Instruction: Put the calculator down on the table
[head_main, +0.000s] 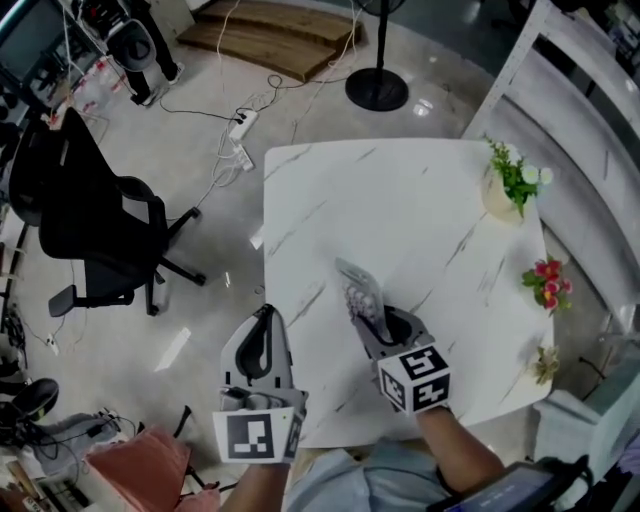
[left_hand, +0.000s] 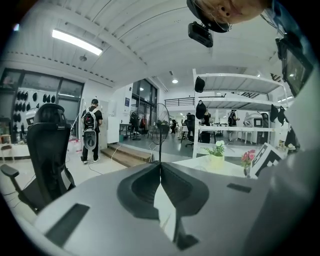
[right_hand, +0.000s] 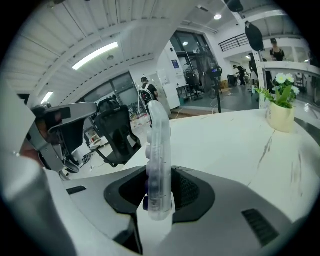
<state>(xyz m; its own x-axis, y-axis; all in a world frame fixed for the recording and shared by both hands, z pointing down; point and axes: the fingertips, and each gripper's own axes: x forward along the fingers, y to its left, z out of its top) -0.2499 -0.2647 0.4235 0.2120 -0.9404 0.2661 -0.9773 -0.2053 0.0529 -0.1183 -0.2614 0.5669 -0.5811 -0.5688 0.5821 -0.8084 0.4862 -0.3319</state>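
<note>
Though with key print illegibly small, calculator (right_hand: 157, 150) clamped in right tool (right_hand: 159, 176) over table (head_main: 420, 200); left tool (left_hand: 160, 166) closed, empty.

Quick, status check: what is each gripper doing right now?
Left gripper: closed, nothing in it.
Right gripper: closed on the calculator.

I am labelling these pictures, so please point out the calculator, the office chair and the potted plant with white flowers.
calculator (right_hand: 158, 160): right gripper view, middle of its clear side edge.
office chair (head_main: 80, 200): head view, its black backrest.
potted plant (head_main: 498, 198): head view, its pale pot.
</note>
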